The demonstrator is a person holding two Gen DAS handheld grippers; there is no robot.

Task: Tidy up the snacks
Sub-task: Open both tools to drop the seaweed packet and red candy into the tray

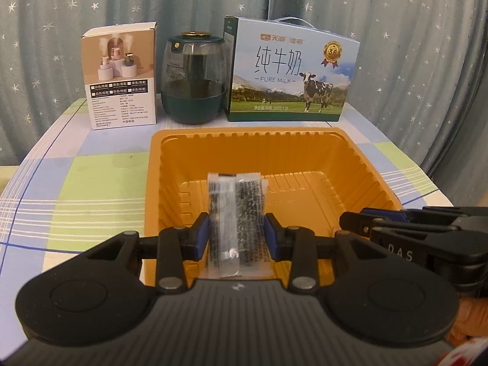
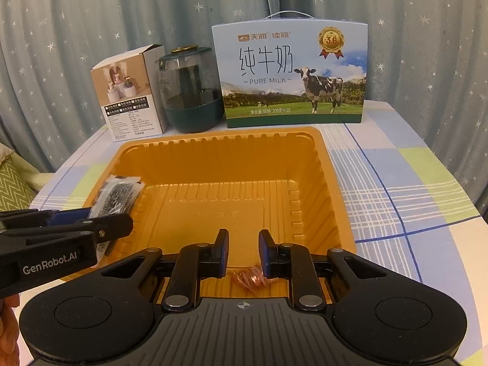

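Clamped between the blue pads of the left claw (image 1: 237, 235) is a clear snack packet (image 1: 236, 213) with a dark filling and black print, held lengthwise at the lower middle of the left wrist view. Both pads press on the packet's long sides, and the packet hangs above the floor of the orange tray (image 1: 360, 164); its far end points toward the tray's back wall. In the right wrist view the same packet (image 2: 120, 196) shows at the left edge of the frame, over the tray's left rim (image 2: 128, 152).

At the lower middle of the right wrist view, the right claw (image 2: 244, 251) stands released, its fingers apart with a clear gap and nothing between them. Just below that gap a small reddish wrapped snack (image 2: 248, 279) lies on the tray floor by the near wall, touching neither finger as far as can be seen. Seen from the left wrist, the right claw (image 1: 350, 224) enters from the right edge of the frame above the tray's near right corner.

Behind the tray, across the upper middle of both frames, stand a small product box (image 1: 122, 76), a dark green jar (image 1: 193, 79) and a milk carton (image 1: 289, 70) in a row on a checked tablecloth (image 1: 91, 183). Starred curtains (image 1: 411, 45) fill the background.
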